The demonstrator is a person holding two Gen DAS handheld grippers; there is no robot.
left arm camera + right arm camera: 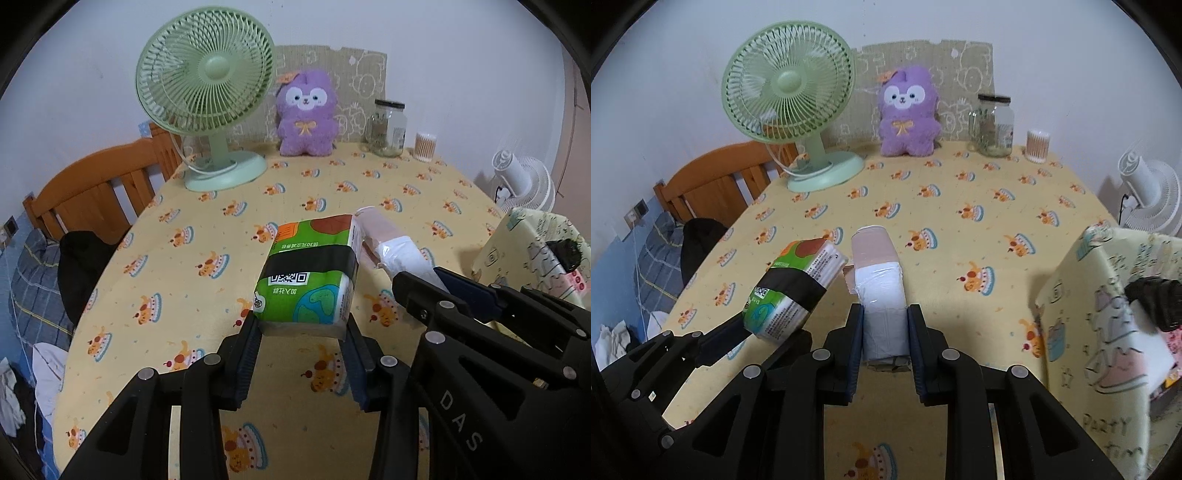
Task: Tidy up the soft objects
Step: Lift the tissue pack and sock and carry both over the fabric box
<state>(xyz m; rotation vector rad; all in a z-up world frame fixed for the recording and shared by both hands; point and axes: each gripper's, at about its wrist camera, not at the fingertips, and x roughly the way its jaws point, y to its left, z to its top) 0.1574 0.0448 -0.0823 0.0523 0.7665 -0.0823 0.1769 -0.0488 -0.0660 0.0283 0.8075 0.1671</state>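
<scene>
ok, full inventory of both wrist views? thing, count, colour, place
tissue pack: 1, green, held off the table
wrapped roll: 1, pink and white, held off the table
desk fan: 1, green, table's far left
plush toy: 1, purple, far edge, centre
glass jar: 1, clear, right of plush toy
cotton swab tub: 1, far right
tablecloth: 1, yellow, cake print
fabric box: 1, pale yellow, near right
white fan: 1, beyond table
left hand-held gripper: shut on tissue pack
right hand-held gripper: shut on wrapped roll

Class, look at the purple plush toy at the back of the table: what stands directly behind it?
Behind the purple plush toy a beige printed cardboard sheet leans against the white wall. The toy covers the sheet's middle.
</scene>
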